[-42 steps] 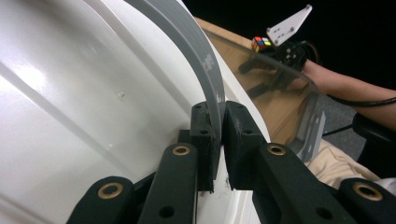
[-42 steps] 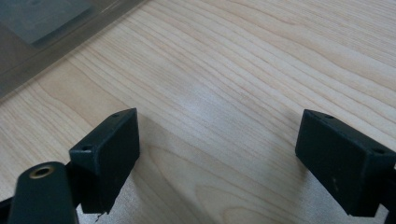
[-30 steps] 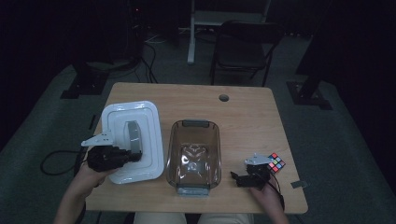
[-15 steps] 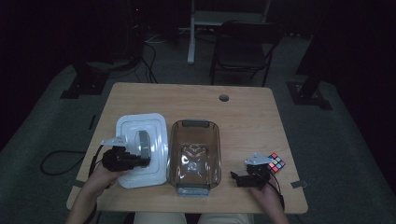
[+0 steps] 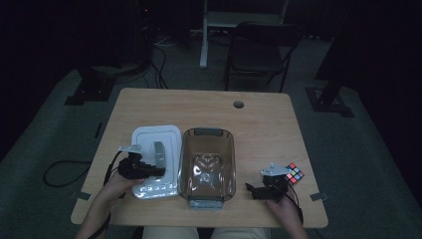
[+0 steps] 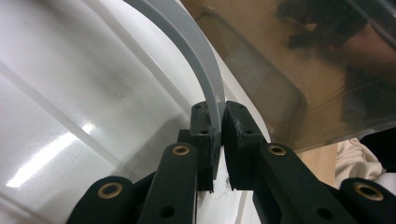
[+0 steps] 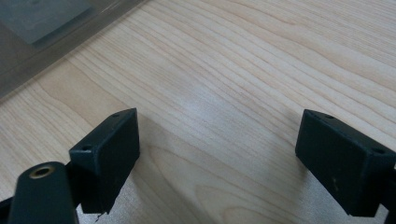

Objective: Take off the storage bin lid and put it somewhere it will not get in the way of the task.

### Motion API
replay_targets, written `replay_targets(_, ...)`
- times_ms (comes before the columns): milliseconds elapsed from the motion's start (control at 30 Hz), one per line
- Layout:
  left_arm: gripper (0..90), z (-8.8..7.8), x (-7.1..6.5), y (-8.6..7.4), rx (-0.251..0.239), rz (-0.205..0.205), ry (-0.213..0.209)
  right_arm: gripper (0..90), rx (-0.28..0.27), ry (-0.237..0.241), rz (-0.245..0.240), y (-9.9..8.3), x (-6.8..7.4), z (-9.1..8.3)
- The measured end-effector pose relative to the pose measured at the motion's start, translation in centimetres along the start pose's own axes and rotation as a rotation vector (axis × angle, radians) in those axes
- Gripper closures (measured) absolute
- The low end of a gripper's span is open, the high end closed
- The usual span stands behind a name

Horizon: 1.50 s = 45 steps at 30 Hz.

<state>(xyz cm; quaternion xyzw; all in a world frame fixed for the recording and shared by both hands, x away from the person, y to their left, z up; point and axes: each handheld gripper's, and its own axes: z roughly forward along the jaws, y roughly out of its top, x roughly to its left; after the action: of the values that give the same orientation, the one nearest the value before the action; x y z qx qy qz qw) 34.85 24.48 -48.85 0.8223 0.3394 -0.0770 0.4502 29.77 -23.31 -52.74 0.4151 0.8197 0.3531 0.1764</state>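
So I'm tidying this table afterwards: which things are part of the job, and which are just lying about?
In the job:
- white lid, its grey handle clamped by the left gripper
- clear container

Lying about:
- puzzle cube
- right gripper, open, empty

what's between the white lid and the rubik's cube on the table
The clear brown container sits between the white lid and the cube, and the right gripper rests beside the cube, as the high view shows.
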Motion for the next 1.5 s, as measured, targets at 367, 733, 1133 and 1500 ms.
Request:
replay_targets(367, 80.2, 1.4, 1.5, -0.1, 0.024, -0.041, -0.019, 13.6, 0.001, 0.0, -0.001, 0.0, 0.0, 0.0)
replay_targets(733, 65.8, 2.5, 1.6, -0.2, 0.048, -0.002, 0.047, 13.6, 0.0, 0.0, -0.001, 0.0, 0.0, 0.0)
replay_targets(1133, 47.9, 1.1, 1.3, 0.2, 0.039, -0.006, 0.168, 13.6, 0.0, 0.0, -0.001, 0.0, 0.0, 0.0)
replay_targets(1500, 36.6, -0.7, 1.2, -0.3, 0.0, -0.045, 0.226, 13.6, 0.0, 0.0, 0.0, 0.0, 0.0, 0.0)
